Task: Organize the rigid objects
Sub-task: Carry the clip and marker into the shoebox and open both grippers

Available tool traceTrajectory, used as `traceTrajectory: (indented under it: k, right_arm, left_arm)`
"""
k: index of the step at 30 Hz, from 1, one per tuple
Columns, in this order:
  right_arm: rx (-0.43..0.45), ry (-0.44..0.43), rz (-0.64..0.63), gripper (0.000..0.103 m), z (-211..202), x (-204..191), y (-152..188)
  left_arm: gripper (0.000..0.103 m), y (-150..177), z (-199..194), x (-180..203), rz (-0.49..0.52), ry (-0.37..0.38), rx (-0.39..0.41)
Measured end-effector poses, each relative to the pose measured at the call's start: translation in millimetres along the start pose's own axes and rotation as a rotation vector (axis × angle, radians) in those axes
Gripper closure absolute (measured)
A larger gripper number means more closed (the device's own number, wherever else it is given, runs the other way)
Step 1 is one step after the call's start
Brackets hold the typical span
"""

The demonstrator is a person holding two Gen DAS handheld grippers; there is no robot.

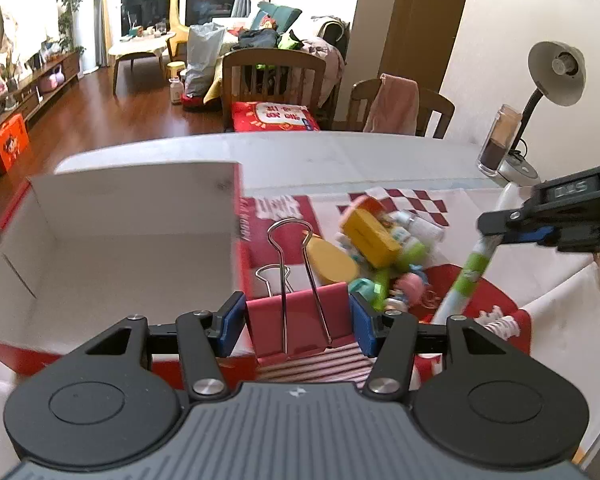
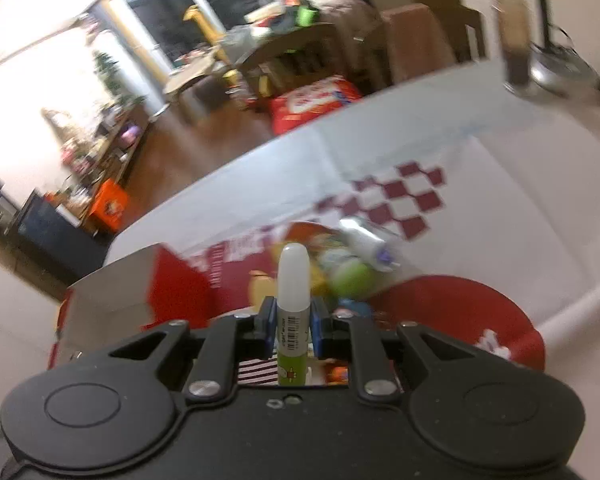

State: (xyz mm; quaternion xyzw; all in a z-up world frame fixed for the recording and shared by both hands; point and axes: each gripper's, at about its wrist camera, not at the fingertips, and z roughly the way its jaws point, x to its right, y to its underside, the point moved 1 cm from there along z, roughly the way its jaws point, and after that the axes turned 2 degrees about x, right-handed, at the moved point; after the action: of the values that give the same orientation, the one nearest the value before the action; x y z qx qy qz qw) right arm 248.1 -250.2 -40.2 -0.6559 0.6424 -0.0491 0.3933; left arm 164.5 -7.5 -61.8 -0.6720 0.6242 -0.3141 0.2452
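Binder clip (image 1: 300,320), red, pinched across its body in the left claw (image 1: 298,320), wire handles up, box (image 1: 132,248) at 10 o'clock, probably its destination. Right claw (image 2: 293,326) clamped tight on a white-capped tube (image 2: 294,300); remaining clutter pile (image 1: 380,252) on worktop (image 1: 340,156) at 1 o'clock.

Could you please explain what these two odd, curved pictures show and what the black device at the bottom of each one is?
Each picture comes from a wide-angle camera mounted on hand-held tongs, one per hand; no robot is involved. The left view shows the left tongs squeezing a red binder clip beside an open cardboard box. The right view shows the right tongs shut on a white-capped tube, also visible at the left view's edge. On the tablecloth lies a pile of small toys and bottles; a desk lamp stands behind.
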Motion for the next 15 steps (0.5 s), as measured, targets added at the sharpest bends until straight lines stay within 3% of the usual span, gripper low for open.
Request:
traceTrajectory:
  k: [7, 15]
  right_arm:
    - [0.011, -0.082, -0.109, 0.087, 0, -77, -12]
    - [-0.036, -0.107, -0.223, 0.087, 43, -155, -9]
  left_arm:
    - [0.048, -15, -13, -58, 0.005, -0.016, -0.004]
    - [0.048, -30, -10, -129, 0.022, -0.071, -0.023]
